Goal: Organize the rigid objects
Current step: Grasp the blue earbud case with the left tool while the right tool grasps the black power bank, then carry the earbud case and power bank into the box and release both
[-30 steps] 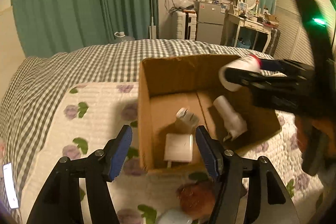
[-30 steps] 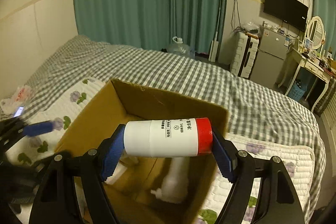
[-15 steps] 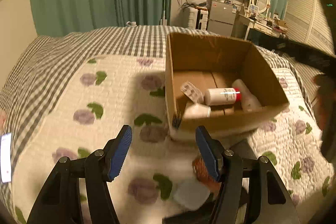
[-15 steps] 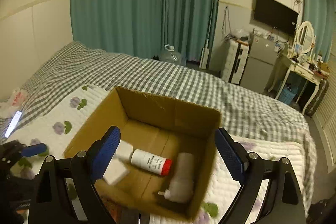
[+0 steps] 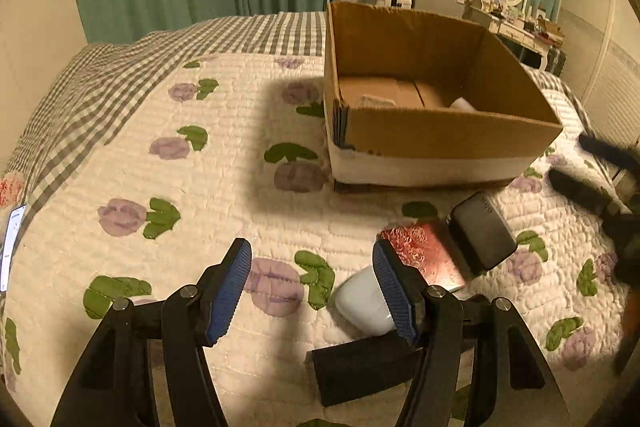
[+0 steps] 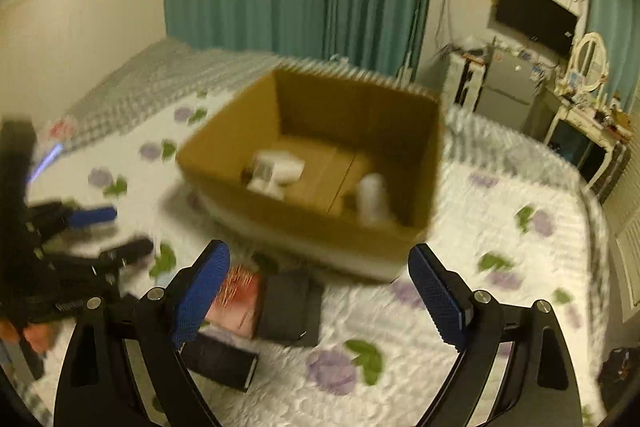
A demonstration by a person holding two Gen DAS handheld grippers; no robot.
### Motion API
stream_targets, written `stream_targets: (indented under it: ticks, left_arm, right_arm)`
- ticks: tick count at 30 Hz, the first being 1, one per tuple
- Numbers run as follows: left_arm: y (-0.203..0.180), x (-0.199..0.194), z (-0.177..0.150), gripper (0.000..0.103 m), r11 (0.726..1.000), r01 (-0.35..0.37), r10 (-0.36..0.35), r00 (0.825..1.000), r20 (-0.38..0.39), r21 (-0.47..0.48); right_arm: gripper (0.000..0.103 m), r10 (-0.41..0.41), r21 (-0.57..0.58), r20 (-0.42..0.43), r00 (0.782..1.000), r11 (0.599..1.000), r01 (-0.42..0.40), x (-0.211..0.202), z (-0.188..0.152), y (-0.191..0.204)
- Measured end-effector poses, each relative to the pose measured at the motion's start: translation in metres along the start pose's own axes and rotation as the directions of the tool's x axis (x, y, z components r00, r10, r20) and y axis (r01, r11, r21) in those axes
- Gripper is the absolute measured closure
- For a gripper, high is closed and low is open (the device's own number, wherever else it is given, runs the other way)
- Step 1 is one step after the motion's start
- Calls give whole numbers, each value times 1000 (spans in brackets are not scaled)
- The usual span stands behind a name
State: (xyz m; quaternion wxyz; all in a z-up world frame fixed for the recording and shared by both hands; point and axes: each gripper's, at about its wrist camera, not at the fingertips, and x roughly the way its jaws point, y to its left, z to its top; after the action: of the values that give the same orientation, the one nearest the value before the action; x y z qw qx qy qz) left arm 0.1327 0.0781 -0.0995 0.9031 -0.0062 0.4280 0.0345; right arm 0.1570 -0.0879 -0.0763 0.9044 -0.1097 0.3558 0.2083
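Note:
An open cardboard box (image 5: pixel 436 135) stands on the flowered quilt; in the right wrist view (image 6: pixel 320 223) it holds white items (image 6: pixel 276 171) and a white bottle (image 6: pixel 372 195). In front of it lie a red patterned box (image 5: pixel 424 255), a black box (image 5: pixel 482 233), a white case (image 5: pixel 364 301) and a black block (image 5: pixel 356 375). My left gripper (image 5: pixel 312 291) is open and empty, low over the quilt beside the white case. My right gripper (image 6: pixel 320 295) is open and empty above the black box (image 6: pixel 288 307) and the red box (image 6: pixel 236 299).
The quilt (image 5: pixel 160 187) lies over a grey checked bedspread (image 5: pixel 100 75). A phone (image 5: pixel 10 251) lies at the bed's left edge. Green curtains, a TV, a fridge and a dressing table stand behind. The right gripper's dark frame (image 5: pixel 592 183) shows at the right.
The right gripper let the red-capped white bottle go into the box and drew back low in front of it. The left gripper also pulled back and down toward the loose items.

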Motion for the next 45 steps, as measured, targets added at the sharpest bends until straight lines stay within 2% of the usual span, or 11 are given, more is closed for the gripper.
stream_targets:
  ticks: [3,7,9,12,14,17,20,24,30,40,45]
  left_arm:
    - [-1,6,-1,37,1000,0,0,1000,-19,-2]
    - [-4,14,-3,37,1000,14,-14,999,-49,-1]
    - [-9,15,-4,37,1000,16,-15,998,-57,11]
    - [-16,18,-7,37,999,28,-26,997,-75,27]
    - [-20,18,-9,37,999,32,-30,996,-83,30]
    - [-25,20,-14,37,999,42,-39,995,-97,27]
    - [-30,21,-18,37,997,74,-72,991,-117,16]
    - [-36,29,-25,37,992,124,-122,979,-166,2]
    - [-39,51,-28,37,995,95,-95,969,-230,-11]
    - [-39,46,-32,44,993,120,-120,972,-201,-11]
    - [-41,18,-30,44,996,84,-81,990,-115,20]
  right_arm:
    - [13,4,-26,-62,998,1000,-6,25,-17,8]
    - [29,30,-12,-137,990,999,-32,48,-27,7]
    - [29,38,-11,-149,988,999,-40,52,-29,8]
    - [37,30,-23,-179,983,999,-35,61,-33,12]
    - [46,12,-25,-205,979,1000,-17,68,-36,12]
    - [54,20,-21,-208,978,999,-24,70,-40,13]
    - [59,7,-14,-165,986,1000,-9,59,-40,11]
    - [61,16,35,-127,992,999,-12,44,-40,-1]
    - [61,27,56,-134,991,998,-19,42,-41,-7]
    - [61,42,69,-114,993,997,-34,26,-35,-11]
    - [61,33,63,-84,996,998,-28,6,-33,-13]
